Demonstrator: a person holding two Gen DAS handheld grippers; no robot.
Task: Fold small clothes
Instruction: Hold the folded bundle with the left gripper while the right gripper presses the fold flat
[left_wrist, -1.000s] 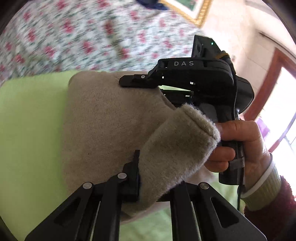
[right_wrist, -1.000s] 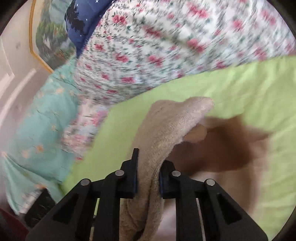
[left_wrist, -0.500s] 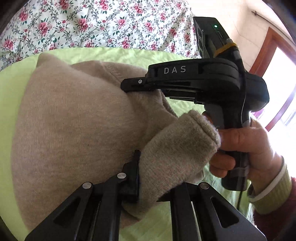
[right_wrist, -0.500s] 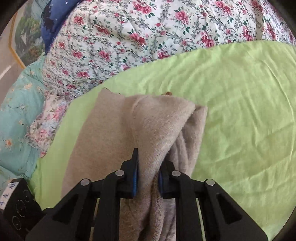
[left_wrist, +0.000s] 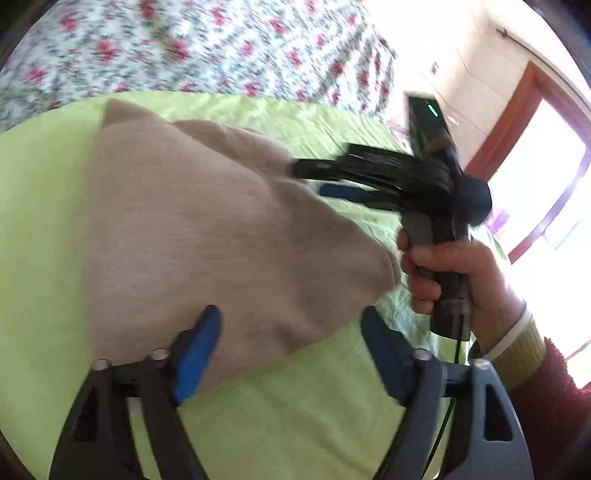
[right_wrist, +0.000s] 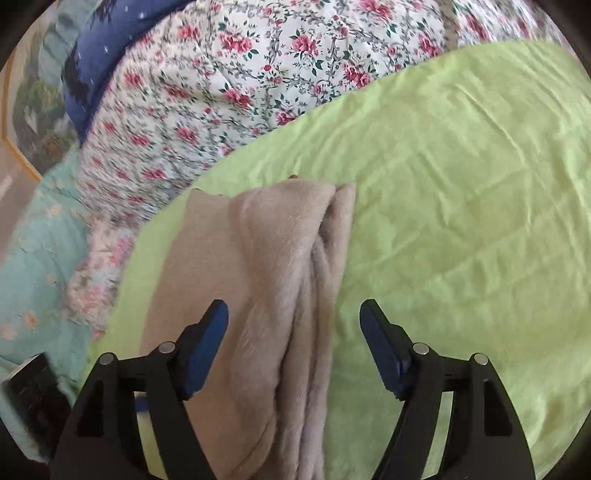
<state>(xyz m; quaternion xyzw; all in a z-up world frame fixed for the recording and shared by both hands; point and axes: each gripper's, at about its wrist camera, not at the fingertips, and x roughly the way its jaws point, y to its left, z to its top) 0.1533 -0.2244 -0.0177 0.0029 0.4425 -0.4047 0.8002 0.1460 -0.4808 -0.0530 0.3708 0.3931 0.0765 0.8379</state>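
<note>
A folded beige knit garment (left_wrist: 207, 229) lies on the light green sheet (left_wrist: 314, 413). My left gripper (left_wrist: 291, 339) is opening, its blue pads wide apart and clear of the cloth, whose near edge lies between them. In the right wrist view the same garment (right_wrist: 266, 280) shows as a long folded bundle. My right gripper (right_wrist: 293, 336) is opening too, with the cloth lying loose between its spread fingers and neither pad pressing it. The right gripper (left_wrist: 314, 181), blurred, hovers at the garment's far right edge, held by a hand (left_wrist: 443, 273).
A floral quilt (right_wrist: 240, 81) is heaped beyond the green sheet (right_wrist: 461, 192). Teal floral bedding (right_wrist: 33, 258) and a dark blue cloth (right_wrist: 92, 55) lie at the left. A bright window with a wooden frame (left_wrist: 517, 122) is at the right.
Both grippers went from shut on the beige garment to wide apart, letting go of it. The garment now lies flat and folded on the sheet. Both hands sank slightly.
</note>
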